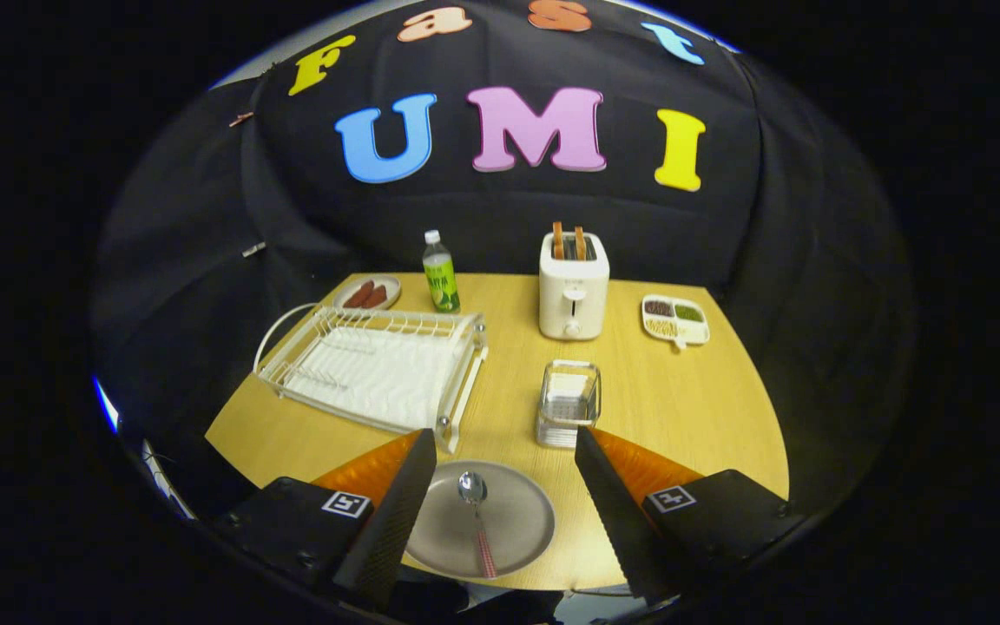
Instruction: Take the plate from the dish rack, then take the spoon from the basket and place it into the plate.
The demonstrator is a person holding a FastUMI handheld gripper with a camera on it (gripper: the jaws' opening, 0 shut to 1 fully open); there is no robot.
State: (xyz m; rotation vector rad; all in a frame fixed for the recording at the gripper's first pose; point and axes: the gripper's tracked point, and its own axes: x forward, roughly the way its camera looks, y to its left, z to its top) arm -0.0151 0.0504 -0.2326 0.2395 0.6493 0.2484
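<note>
Between the fingers, on the near part of the table (682,408), the plate (517,512) lies flat with the spoon (478,516) resting in it, bowl toward the rack, handle running back toward me. Gripper (500,456) is spread wide, one finger to each side of the plate, holding nothing; neither finger touches the spoon. Rack (378,365) beyond the left finger holds no plate that I can see, and the basket (568,401) just ahead of the right finger looks to hold no spoon, so I judge both transfers done and the step in hand to be the retreat. To do it well I lift straight up and back, keeping the fingers apart so they clear the plate rim on both sides. The left finger overlaps the rim in this view; whether it touches I cannot tell, so no sideways drift there. The basket is light and close; a swing to the right could knock it. Toaster (574,282), bottle (440,273) and the two dishes at the far edge are well clear.
</note>
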